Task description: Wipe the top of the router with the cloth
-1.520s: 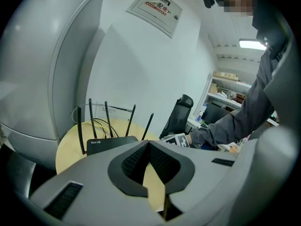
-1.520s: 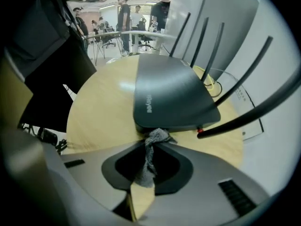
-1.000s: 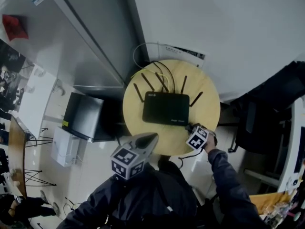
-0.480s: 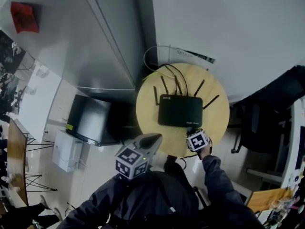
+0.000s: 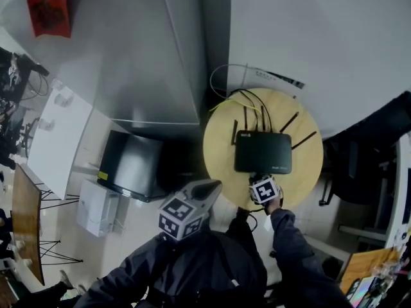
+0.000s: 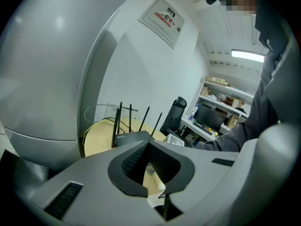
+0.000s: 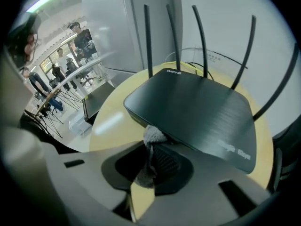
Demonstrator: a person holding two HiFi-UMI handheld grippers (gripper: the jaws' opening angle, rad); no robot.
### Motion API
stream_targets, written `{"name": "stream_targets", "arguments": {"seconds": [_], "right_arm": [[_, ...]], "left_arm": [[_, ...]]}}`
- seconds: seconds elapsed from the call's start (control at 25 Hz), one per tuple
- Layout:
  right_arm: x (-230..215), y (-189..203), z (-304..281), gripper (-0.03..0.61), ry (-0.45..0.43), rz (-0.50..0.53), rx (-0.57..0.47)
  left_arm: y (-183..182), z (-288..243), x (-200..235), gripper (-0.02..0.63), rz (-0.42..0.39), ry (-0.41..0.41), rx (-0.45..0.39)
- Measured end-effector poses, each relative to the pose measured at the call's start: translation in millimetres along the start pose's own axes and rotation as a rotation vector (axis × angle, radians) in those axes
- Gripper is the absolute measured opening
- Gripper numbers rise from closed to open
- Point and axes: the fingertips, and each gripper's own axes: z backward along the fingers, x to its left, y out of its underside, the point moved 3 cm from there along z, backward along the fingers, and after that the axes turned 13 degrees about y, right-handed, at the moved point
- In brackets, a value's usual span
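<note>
The right gripper (image 7: 151, 149) has slid along the router's (image 7: 193, 109) near edge, from the corner toward the middle. It grips a grey cloth (image 7: 150, 135) whose tuft touches that edge, so wiping hasn't begun (next, I'd guess, lift it onto the lid and sweep). The router sits on the round table (image 7: 110, 121), flat, black and brushed, antennas up. The left gripper (image 6: 148, 149) hangs back, closed on nothing.

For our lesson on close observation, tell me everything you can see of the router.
The router is a flat, black, rectangular box with a brushed-looking top and pale print near two corners. Several thin black antennas stand along its far edge. It lies flat on the round wooden table. A grey cloth, held in the right gripper, meets its near edge.
</note>
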Motion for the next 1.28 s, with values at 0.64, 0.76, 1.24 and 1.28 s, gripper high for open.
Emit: {"name": "stream_targets", "arguments": {"seconds": [0.64,0.76,1.24,1.28], "right_arm": [[19.0,-7.1,84.1,0.071,0.005,-0.209,-0.202],[25.3,-0.3,140.0,0.071,0.022,-0.268,-0.31],[46.2,20.5,304.0,0.072,0.105,-0.373,-0.609],[46.4,22.8,311.7,0.072,0.11,-0.37,-0.623]], "left_arm": [[-5.2,19.9,-1.6,0.002,-0.053,0.122,0.006],[-4.1,23.7,-12.9,0.002,-0.062,0.168,0.007],[9.5,18.4,-78.2,0.002,-0.124,0.257,0.026],[10.1,18.2,-84.4,0.002,-0.126,0.257,0.025]]}}
